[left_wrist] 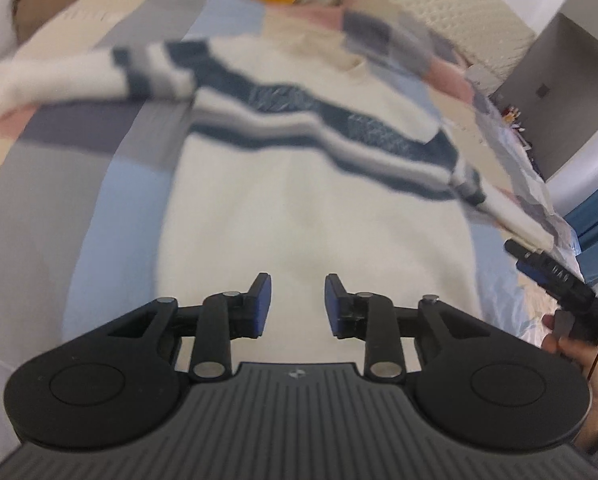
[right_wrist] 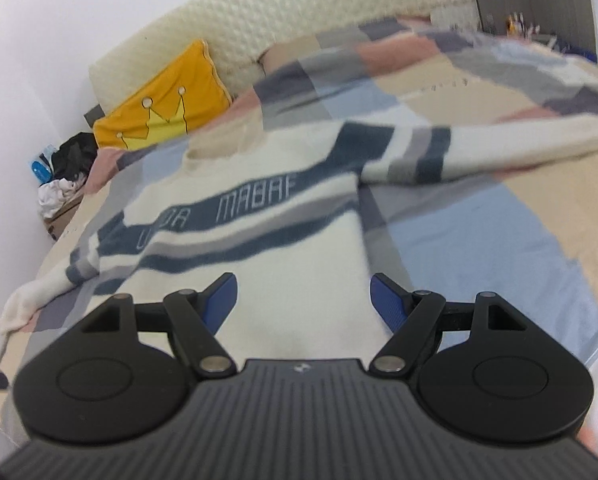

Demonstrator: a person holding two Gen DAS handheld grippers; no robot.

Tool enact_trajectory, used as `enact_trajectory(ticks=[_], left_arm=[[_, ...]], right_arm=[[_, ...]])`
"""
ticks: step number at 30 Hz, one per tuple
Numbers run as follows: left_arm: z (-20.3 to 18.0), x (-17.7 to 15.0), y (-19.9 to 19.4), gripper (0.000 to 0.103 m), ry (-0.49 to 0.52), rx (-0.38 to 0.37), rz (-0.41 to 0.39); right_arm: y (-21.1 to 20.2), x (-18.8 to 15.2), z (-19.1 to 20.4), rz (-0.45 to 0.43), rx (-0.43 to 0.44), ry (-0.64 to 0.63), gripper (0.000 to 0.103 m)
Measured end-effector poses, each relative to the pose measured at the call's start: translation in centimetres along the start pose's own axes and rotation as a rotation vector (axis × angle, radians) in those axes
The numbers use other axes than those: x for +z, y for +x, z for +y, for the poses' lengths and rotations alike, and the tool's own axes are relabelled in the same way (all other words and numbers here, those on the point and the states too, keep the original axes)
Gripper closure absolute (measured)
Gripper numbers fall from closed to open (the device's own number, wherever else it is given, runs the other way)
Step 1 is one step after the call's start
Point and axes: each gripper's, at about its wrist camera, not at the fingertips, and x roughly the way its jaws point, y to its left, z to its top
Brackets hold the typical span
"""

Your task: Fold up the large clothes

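Observation:
A cream sweater (left_wrist: 299,208) with dark blue and grey chest stripes lies spread flat on a patchwork bedspread (left_wrist: 111,184), both sleeves stretched out sideways. My left gripper (left_wrist: 297,304) hovers above the sweater's lower body, its blue pads apart with nothing between them. In the right wrist view the same sweater (right_wrist: 283,260) shows white lettering on its blue stripe. My right gripper (right_wrist: 303,304) hangs over the hem with its jaws wide and empty. The right gripper also appears at the right edge of the left wrist view (left_wrist: 539,268), held by a hand.
A yellow cushion (right_wrist: 167,100) with a crown drawing leans on the cream quilted headboard (right_wrist: 299,20). A heap of dark and white clothes (right_wrist: 65,176) lies beside the bed at the left wall. A grey cabinet (left_wrist: 559,92) stands past the bed's right side.

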Motion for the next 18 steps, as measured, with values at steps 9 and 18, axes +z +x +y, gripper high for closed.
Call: enact_trajectory(ticks=[9,18], left_arm=[[-10.5,0.9,0.2,0.064,0.111,0.000,-0.125],[-20.1,3.1,1.8,0.061,0.212,-0.007,-0.256]], right_arm=[[-2.0,1.1,-1.0,-0.099,-0.032,-0.054,0.027],[-1.3,3.5,-3.9,-0.119,-0.079,0.000,0.027]])
